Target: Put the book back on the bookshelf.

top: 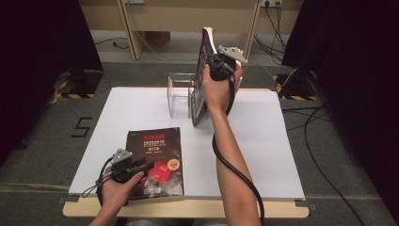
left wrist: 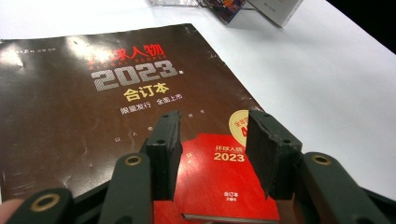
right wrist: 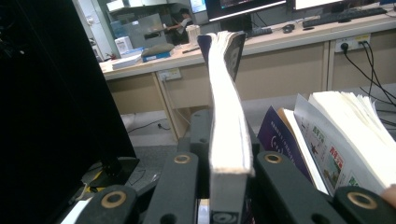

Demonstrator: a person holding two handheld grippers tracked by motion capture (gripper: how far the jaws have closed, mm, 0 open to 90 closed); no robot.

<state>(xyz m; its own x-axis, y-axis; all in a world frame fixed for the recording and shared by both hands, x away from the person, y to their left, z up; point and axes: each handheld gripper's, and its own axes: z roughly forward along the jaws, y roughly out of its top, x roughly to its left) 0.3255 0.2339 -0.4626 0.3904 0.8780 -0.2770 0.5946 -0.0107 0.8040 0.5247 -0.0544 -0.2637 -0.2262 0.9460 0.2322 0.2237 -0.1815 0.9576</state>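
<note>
A dark magazine (top: 155,146) with "2023" on its cover (left wrist: 93,93) lies flat near the table's front left. My left gripper (top: 143,168) rests low over its lower part. The jaws (left wrist: 212,149) stand open astride the red picture on the cover, with nothing between them. Farther back, my right gripper (top: 210,63) is shut on the edge of a second magazine (top: 201,89). That magazine stands nearly upright, its lower end by the clear holder (top: 180,94). In the right gripper view its pale page edge (right wrist: 224,84) rises from between the shut jaws (right wrist: 226,140).
A white sheet (top: 263,141) covers the table. A further magazine with fanned pages (right wrist: 336,135) stands just right of the held one in the right gripper view. Black curtains flank the table, and cables lie on the floor at the right (top: 324,141).
</note>
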